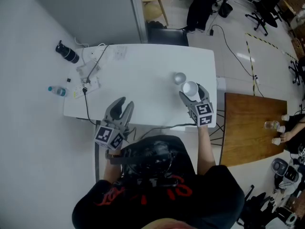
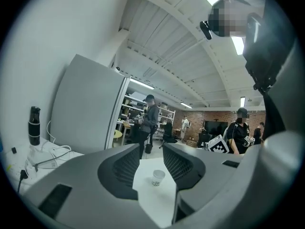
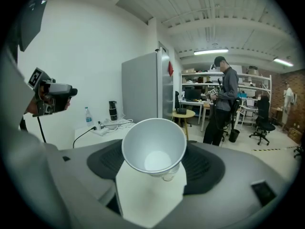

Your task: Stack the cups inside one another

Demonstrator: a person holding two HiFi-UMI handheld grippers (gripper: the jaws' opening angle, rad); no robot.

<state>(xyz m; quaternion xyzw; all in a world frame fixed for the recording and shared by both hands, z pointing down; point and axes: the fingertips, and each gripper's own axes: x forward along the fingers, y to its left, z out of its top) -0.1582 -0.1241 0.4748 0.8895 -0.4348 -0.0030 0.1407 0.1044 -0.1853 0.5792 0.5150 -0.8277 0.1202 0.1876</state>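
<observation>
The right hand-held gripper (image 1: 191, 92) is clamped on a white cup (image 3: 153, 149), which is tilted with its mouth turned back, just beside a second cup (image 1: 179, 78) standing upright on the counter (image 1: 143, 70). The held cup should be righted, centred over that open mouth and lowered straight before being released. The left hand-held gripper (image 1: 122, 109) is held open and empty near the counter's near edge

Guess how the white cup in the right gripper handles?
Probably light: the white cup sits tilted in the right gripper, holding its shape. Thin rim suggests it may crush under a hard squeeze. Wide mouth, narrow base: likely tippy when set down.
</observation>
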